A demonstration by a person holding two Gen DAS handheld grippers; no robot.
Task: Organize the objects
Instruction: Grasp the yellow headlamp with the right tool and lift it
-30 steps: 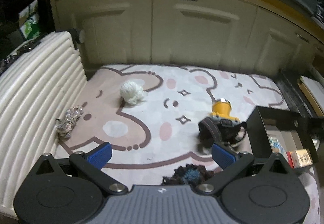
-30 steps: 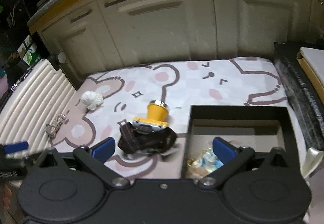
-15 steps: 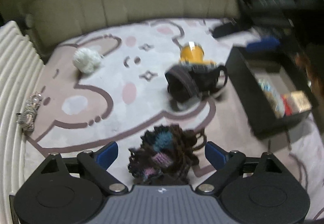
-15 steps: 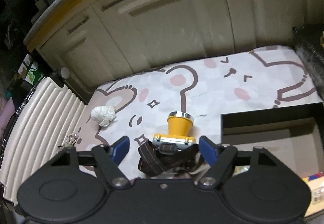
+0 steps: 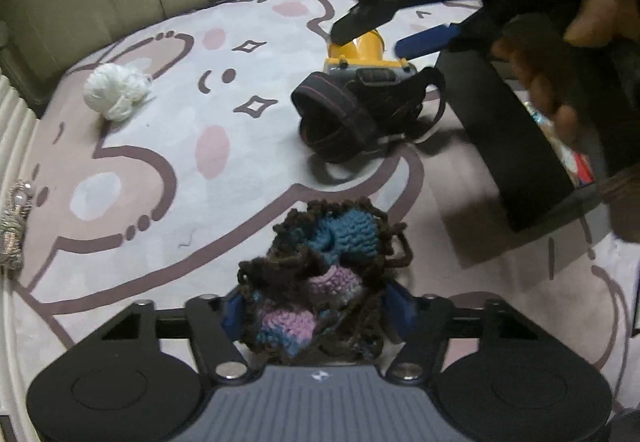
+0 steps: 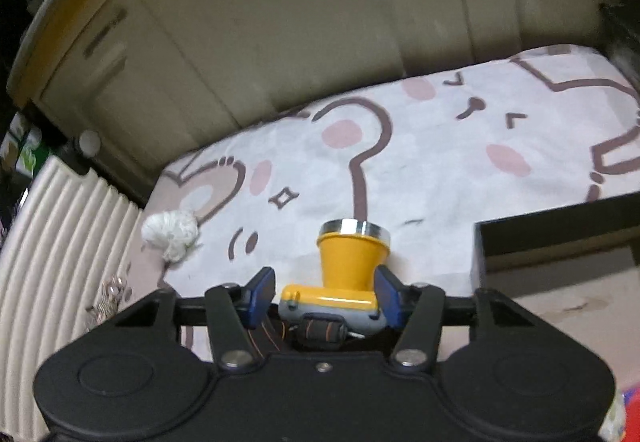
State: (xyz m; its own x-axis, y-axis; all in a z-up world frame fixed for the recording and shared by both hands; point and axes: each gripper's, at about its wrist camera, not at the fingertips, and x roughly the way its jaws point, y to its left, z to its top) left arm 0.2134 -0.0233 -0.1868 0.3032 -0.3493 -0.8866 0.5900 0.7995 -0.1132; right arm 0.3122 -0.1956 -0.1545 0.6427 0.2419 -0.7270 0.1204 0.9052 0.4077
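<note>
Yarn first: the left gripper [image 5: 314,312] has its blue fingers pressed into both sides of a knitted bundle [image 5: 320,282] of brown, blue and pink wool, which sits on the bear-print mat [image 5: 168,146]. Past that, the yellow headlamp [image 5: 362,78] lies on the mat with its dark strap [image 5: 332,114] looped out in front. The right gripper [image 6: 326,296] is down over it, fingers either side of the yellow body; the right one touches, the left shows a small gap, so can't tell if it's gripping. Black box [image 5: 516,146] is just right of the headlamp. Further left, a white yarn ball [image 5: 116,94], and a beaded thing [image 5: 14,226] at the mat's edge. Cream cabinets [image 6: 280,22] behind.
</note>
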